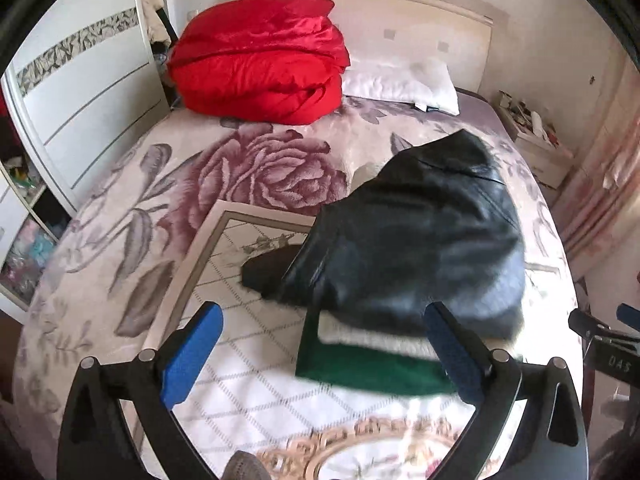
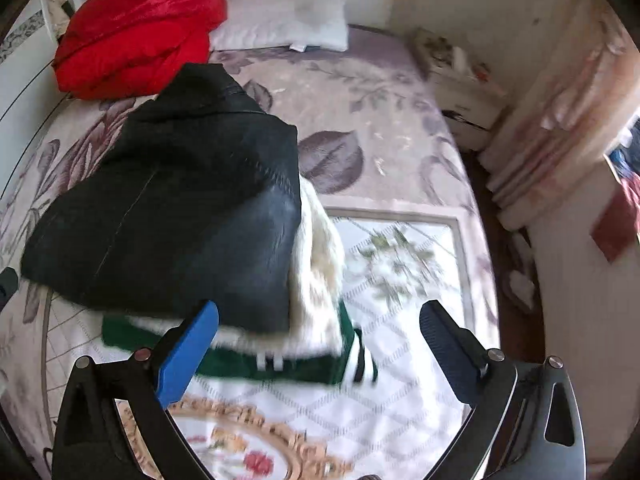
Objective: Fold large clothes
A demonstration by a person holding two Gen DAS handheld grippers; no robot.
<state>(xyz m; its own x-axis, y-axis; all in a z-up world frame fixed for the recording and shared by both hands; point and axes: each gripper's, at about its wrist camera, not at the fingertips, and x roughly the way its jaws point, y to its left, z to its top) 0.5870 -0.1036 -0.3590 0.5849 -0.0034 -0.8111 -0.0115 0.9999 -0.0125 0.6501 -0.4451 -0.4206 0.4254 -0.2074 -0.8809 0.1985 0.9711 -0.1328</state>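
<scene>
Three folded garments stacked on bed mat.
One black jacket [image 1: 416, 236] atop one white fleece [image 2: 320, 248] and one green garment [image 1: 372, 368]; left gripper [image 1: 324, 356] and right gripper [image 2: 320, 352] both spread wide, empty; one red quilt [image 1: 260, 56], one pillow [image 1: 400, 80] behind.

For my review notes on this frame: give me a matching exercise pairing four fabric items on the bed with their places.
Items:
1. shiny black leather jacket
2. green striped garment
3. bulky red satin quilt
4. white pillow

Places:
A. bottom of the folded pile
B. against the headboard, right of the red bundle
C. top of the folded pile
D. far left corner of the bed

Pairs: 1-C, 2-A, 3-D, 4-B
</scene>
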